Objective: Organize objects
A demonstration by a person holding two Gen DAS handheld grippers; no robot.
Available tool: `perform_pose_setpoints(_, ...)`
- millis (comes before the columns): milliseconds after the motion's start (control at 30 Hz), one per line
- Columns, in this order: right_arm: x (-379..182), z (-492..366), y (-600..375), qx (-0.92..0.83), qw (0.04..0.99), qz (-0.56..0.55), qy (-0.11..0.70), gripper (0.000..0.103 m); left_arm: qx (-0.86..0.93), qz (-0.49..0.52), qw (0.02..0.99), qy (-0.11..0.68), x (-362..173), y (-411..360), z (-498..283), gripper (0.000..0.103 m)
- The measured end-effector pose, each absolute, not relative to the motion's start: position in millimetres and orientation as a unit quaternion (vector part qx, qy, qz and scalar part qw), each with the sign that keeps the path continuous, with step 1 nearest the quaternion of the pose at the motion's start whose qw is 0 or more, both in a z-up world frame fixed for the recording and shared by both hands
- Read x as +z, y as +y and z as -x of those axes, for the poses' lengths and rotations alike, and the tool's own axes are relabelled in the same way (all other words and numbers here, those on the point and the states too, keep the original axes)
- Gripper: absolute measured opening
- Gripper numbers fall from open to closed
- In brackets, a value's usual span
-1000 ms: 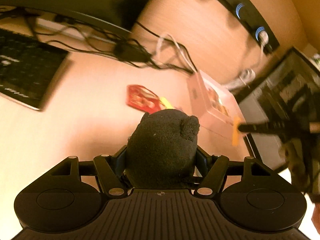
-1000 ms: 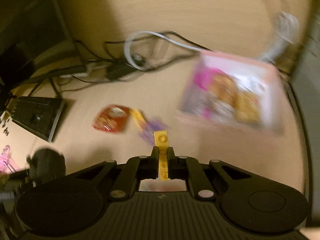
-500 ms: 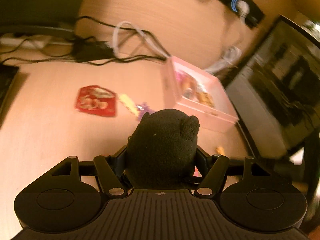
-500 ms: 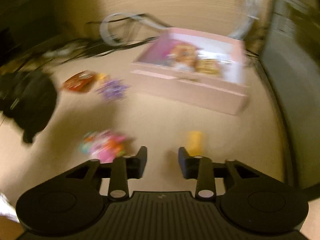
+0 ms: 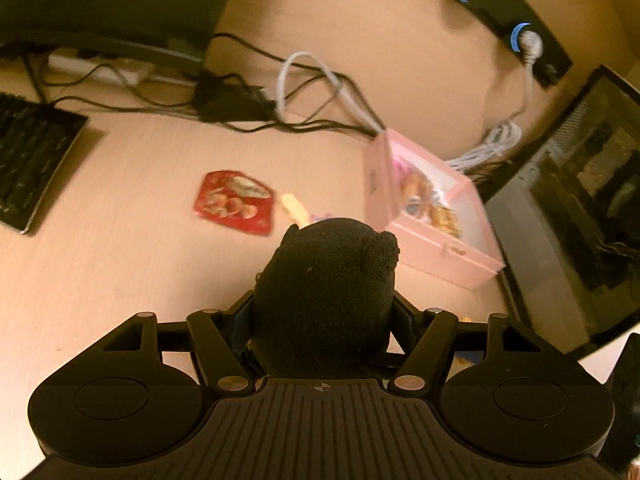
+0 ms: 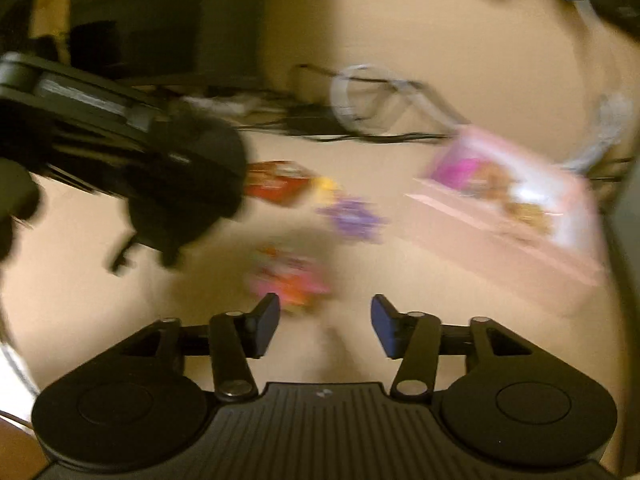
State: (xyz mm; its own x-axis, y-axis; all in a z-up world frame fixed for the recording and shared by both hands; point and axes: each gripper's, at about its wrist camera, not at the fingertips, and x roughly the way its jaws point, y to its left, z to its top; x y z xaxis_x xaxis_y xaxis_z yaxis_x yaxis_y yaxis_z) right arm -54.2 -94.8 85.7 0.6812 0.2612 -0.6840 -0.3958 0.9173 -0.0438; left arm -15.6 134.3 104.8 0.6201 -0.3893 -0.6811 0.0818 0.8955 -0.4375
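The left tool is clamped on a black plush toy, whose eared head sticks out past the fingers. Beyond it on the tabletop lie a red packet and a small yellow piece; a pink box sits ahead and to its right. The right tool has just been opening, and its jaws stand partly apart with nothing between them. Just ahead of its left finger lies a pink-and-orange object (too blurred to identify), with a purple one further ahead.
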Motion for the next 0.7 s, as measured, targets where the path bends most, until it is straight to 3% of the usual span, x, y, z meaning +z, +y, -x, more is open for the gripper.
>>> perform_pose_setpoints(400,58.1,51.0,-193.7,-0.017,0.914,0.085,0.396,0.057,-0.234,0.15,0.867,0.414,113.7,84.8,24.0,0.073)
perform_pose_setpoints(567,61.6,51.8,-210.6,0.017,0.915,0.013,0.402,0.06,-0.252,0.139,0.86,0.42,111.2,75.6,28.2,0.073)
perform_pose_setpoints(700,57.6,40.1,-192.7,0.029,0.919,0.023,0.394,0.06,-0.259,0.131,0.857,0.426,109.0,68.6,31.2,0.073)
